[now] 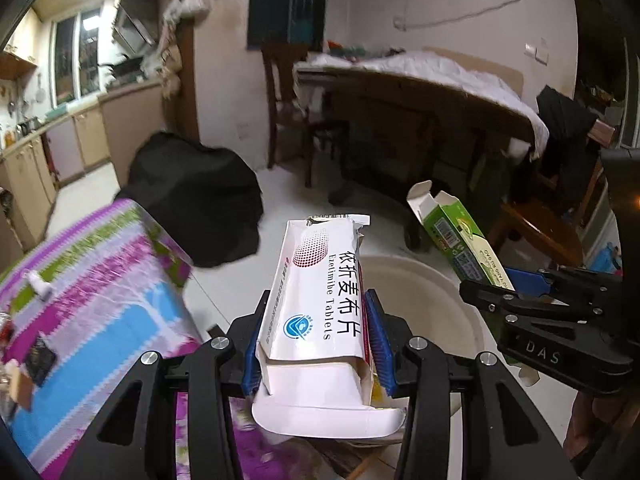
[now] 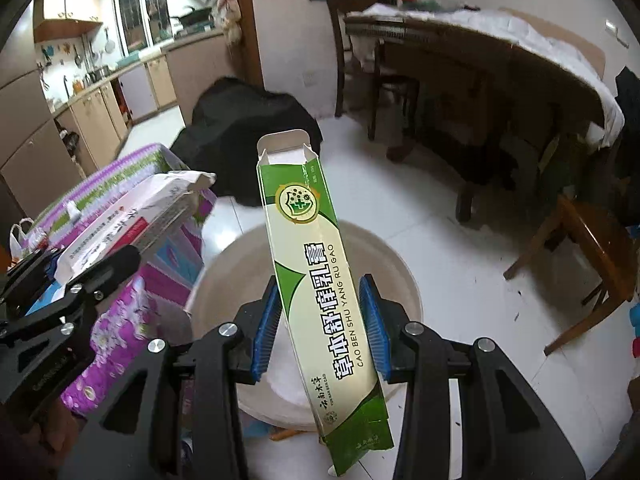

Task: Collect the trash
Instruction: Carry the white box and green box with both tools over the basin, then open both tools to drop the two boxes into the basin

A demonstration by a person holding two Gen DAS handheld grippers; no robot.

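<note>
My left gripper is shut on a white tablet box with an open flap, held over a beige round bin on the floor. My right gripper is shut on a long green and cream ointment box, its top flap open, above the same bin. In the left wrist view the green box and the right gripper show at the right. In the right wrist view the white box and the left gripper show at the left.
A table with a striped purple, blue and green cloth stands left of the bin, with small items on it. A black bag lies on the white floor behind. A dark wooden table with chairs stands beyond, and a wooden stool at the right.
</note>
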